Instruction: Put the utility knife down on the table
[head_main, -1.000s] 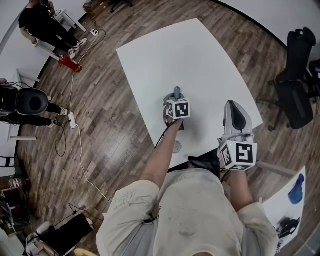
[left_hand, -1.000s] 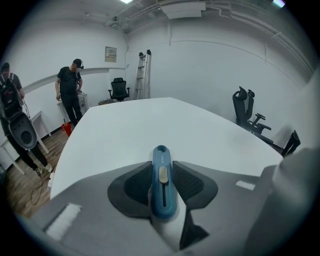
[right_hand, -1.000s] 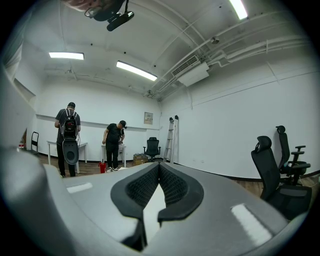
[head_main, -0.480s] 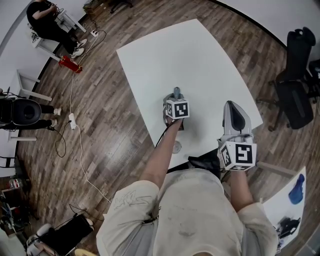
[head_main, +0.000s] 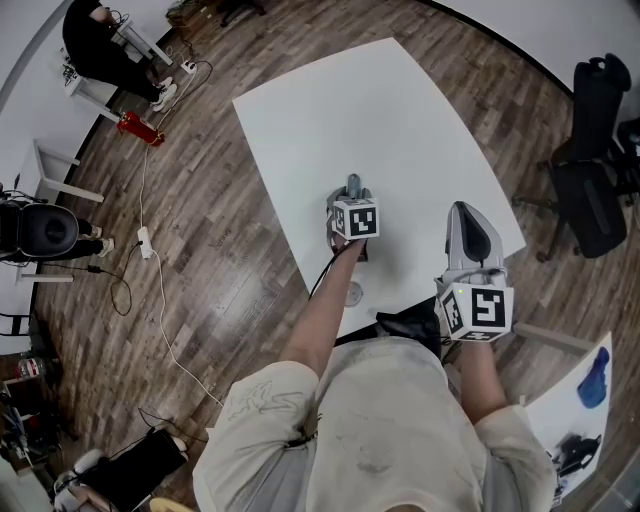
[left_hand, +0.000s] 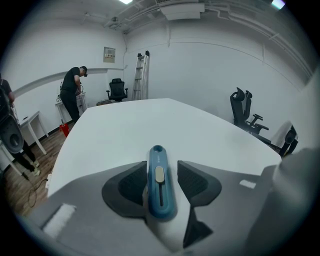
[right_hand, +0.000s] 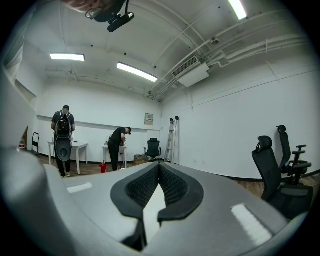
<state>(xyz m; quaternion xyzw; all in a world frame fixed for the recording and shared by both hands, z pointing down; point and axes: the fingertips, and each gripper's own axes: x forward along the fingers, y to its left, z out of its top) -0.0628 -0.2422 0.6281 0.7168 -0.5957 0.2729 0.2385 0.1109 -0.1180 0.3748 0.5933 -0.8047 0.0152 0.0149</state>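
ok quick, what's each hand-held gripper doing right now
left hand-held gripper: open, jaws have just been opening, utility knife between them, not clamped
right hand-held gripper: shut, empty

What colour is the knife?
The knife is blue with a pale slider, clearest in the left gripper view.

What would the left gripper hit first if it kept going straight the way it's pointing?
The white table, probably: the left gripper tilts down at it. The utility knife already lies between its jaws, which have just been opening, so nothing else stands ahead.
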